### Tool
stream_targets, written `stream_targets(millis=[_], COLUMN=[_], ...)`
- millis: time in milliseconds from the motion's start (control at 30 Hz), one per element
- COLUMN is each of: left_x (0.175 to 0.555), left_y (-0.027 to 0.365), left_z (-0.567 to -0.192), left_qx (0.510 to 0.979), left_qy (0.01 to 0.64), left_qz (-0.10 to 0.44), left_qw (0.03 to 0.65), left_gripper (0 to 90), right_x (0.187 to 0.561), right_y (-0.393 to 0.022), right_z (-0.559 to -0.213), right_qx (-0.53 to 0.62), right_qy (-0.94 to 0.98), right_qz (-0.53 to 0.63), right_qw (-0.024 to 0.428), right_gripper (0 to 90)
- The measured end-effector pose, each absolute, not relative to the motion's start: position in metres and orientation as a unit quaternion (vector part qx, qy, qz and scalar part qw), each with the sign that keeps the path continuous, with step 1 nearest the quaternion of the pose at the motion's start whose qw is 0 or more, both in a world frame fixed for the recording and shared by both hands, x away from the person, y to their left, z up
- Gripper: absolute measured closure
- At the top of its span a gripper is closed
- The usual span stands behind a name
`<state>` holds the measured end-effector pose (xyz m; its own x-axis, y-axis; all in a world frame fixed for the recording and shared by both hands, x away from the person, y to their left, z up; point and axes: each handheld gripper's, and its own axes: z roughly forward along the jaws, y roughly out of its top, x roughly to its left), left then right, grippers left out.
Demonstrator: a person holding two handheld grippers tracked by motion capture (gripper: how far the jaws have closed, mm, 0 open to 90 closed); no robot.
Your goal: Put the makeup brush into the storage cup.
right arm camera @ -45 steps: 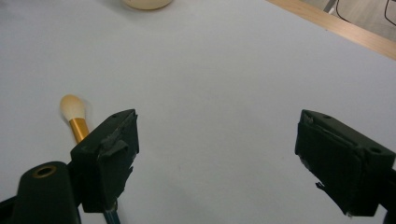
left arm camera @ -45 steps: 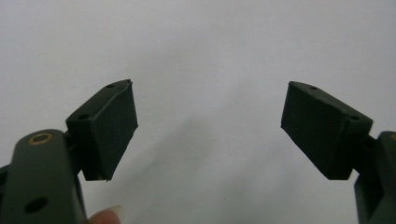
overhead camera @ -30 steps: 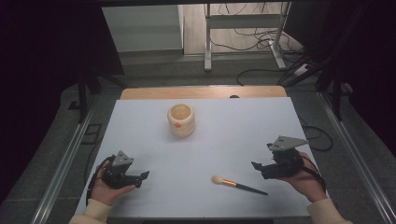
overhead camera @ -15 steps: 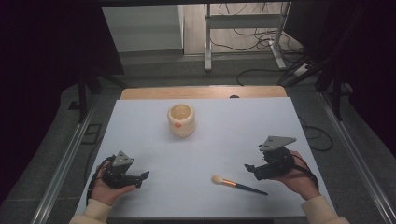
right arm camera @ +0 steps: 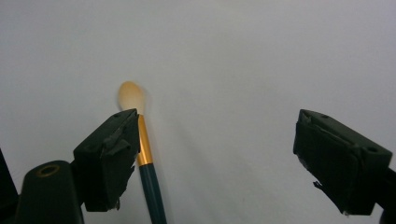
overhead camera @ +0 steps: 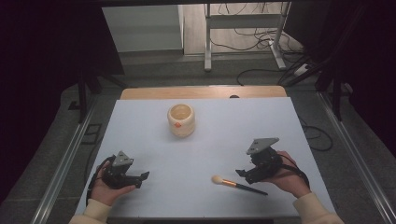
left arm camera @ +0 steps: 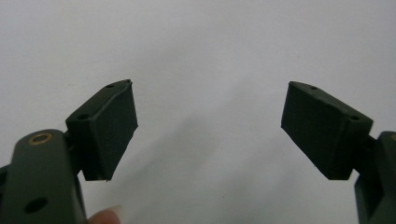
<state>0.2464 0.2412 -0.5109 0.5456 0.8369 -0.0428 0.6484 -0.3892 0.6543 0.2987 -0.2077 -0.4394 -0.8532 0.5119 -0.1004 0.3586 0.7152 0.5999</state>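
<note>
The makeup brush (overhead camera: 237, 183) lies flat just under your right gripper (overhead camera: 246, 172), its tan head past the jaw tips; no writing is readable on it; both jaws stand spread wide, the brush beside one jaw; your left gripper (overhead camera: 140, 177) is spread too, over bare white table (overhead camera: 224, 140); a cream pot (overhead camera: 181, 120) stands well ahead.

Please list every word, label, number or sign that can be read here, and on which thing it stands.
None can be read: the brush, the cup, the table and both grippers bear no legible text. The cup has a small orange mark, too small to read.
</note>
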Motion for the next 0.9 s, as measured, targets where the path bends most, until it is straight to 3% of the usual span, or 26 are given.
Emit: stream_targets(millis=[900], left_x=[0.247], left_y=[0.241], left_z=[-0.512], left_qx=[0.823], left_qy=[0.450], left_qz=[0.145], left_qw=[0.313], left_gripper=[19.0], right_x=[0.292], right_y=[-0.172], right_z=[-0.467], right_qx=[0.191], right_qy=[0.951], right_qz=[0.221], right_qw=[0.097], right_gripper=[18.8])
